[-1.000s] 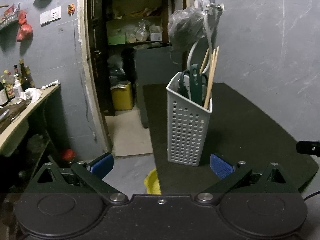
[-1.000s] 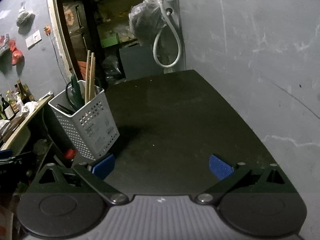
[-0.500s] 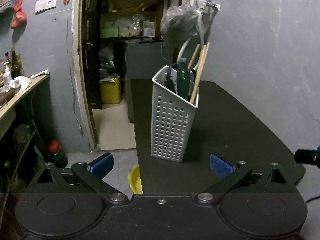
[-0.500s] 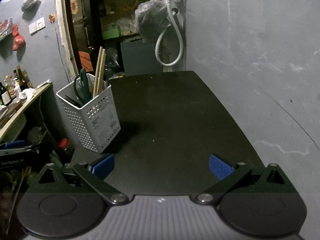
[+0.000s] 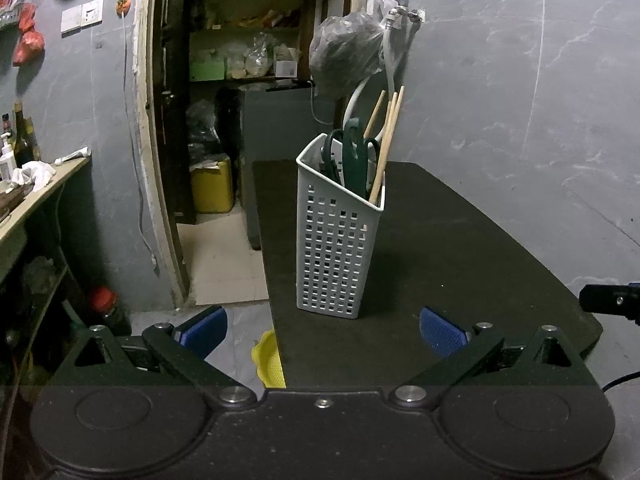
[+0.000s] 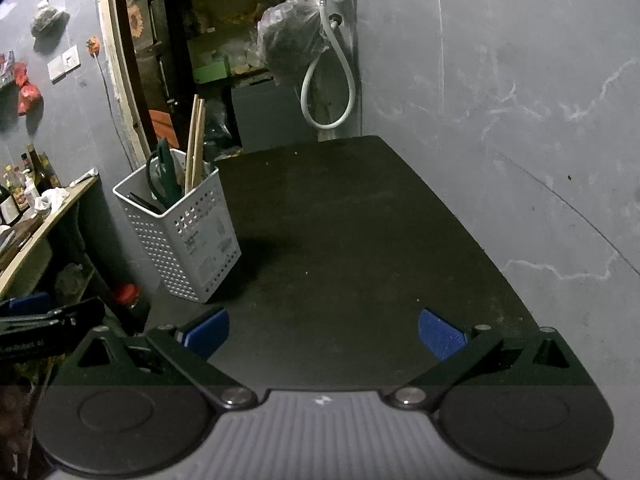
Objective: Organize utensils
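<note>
A white perforated utensil holder [image 5: 336,248] [image 6: 188,236] stands upright near the left edge of the black table [image 5: 460,264] [image 6: 352,240]. Green-handled scissors [image 5: 352,152] [image 6: 164,172] and wooden chopsticks [image 5: 386,144] [image 6: 196,140] stick out of it; a dark utensil [image 6: 142,202] leans inside. My left gripper [image 5: 323,330] is open, a short way in front of the holder, holding nothing. My right gripper [image 6: 323,330] is open over the table's near end, to the right of the holder, holding nothing.
A grey wall [image 6: 520,120] runs along the table's right side. A tap with a white hose [image 6: 328,92] and a dark plastic bag [image 5: 344,56] hang behind the table. A doorway with shelves [image 5: 240,60] opens at the back. A cluttered bench [image 5: 36,192] is at left; a yellow bowl [image 5: 266,360] lies on the floor.
Both views shifted slightly; the holder has drifted about in the left wrist view. Both grippers stayed open and held nothing, and the holder and its contents have not moved on the table.
</note>
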The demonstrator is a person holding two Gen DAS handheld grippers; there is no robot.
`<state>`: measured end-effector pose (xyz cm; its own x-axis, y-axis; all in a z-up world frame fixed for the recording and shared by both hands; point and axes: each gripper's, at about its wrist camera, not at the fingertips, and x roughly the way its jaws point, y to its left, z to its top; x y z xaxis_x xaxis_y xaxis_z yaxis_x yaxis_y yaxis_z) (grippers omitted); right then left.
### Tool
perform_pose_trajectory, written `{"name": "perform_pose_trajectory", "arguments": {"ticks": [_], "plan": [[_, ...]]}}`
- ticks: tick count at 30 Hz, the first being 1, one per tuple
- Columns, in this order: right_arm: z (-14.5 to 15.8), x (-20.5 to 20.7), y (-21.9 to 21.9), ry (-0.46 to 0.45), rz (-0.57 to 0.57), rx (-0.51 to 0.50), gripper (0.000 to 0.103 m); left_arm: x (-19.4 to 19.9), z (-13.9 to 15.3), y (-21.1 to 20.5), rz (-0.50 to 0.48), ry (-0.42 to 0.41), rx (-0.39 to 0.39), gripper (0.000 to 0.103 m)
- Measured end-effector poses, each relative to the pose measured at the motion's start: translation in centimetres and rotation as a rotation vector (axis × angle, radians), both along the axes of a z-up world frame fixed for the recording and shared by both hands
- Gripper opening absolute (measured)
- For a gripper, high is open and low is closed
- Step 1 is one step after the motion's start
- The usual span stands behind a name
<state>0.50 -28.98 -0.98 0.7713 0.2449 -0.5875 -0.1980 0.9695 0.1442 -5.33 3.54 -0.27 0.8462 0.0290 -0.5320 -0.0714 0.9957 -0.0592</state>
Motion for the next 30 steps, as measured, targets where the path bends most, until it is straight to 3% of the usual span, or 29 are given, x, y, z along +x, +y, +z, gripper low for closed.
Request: {"name": "perform_pose_trajectory", "arguments": {"ticks": [30], "plan": [[0.25, 0.05, 0.18, -0.002, 0.016, -0.005, 0.103, -0.75, 0.15, -0.20, 0.000, -0.011, 0.010, 0.102]]}}
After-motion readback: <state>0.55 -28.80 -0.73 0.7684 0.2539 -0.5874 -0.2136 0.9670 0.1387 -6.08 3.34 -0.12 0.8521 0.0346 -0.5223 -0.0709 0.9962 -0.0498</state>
